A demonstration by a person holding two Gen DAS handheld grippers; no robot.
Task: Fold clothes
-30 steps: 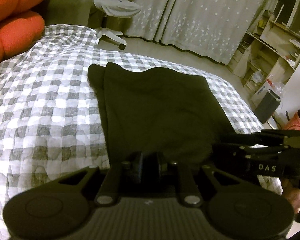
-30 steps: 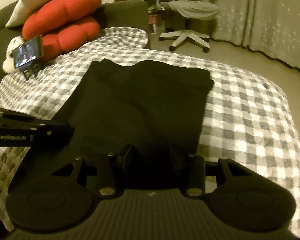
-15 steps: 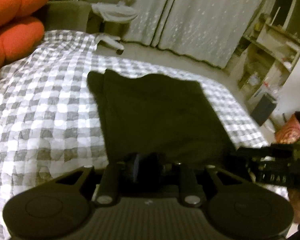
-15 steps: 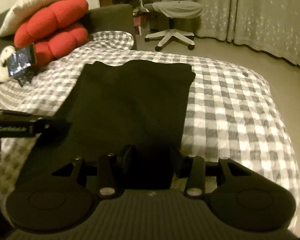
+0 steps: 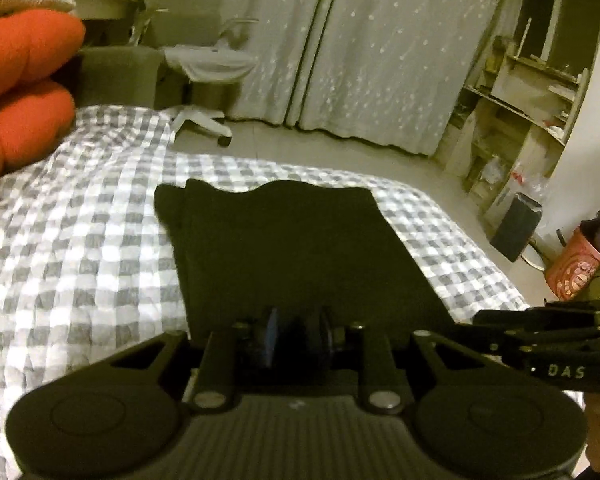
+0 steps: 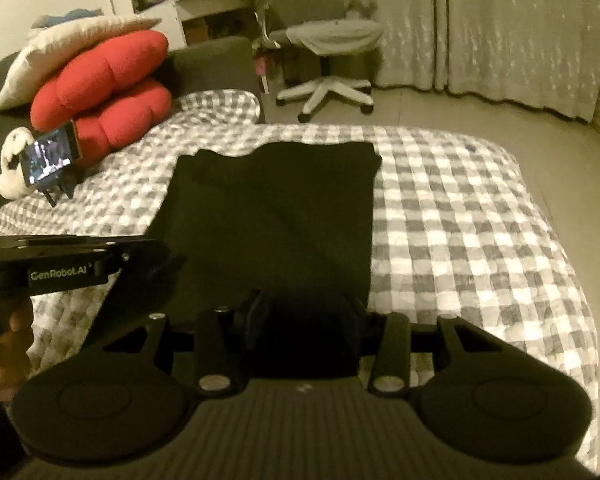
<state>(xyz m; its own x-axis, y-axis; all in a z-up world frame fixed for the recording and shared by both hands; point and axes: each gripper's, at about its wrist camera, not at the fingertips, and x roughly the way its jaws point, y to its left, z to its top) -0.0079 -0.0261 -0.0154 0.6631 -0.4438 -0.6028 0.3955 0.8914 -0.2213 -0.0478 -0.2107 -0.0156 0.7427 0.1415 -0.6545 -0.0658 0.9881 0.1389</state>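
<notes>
Nearest, the left tool [image 5: 296, 338] and right tool [image 6: 304, 320] each hold the near hem of the black garment [image 5: 292, 248] in narrow jaws, the right's closing. The hem has lifted slightly since a second ago, while the garment's far end still lies flat on the checked bed [image 6: 460, 220]. Beyond the garment, the red cushions [image 6: 108, 92] sit at the bed's head.
</notes>
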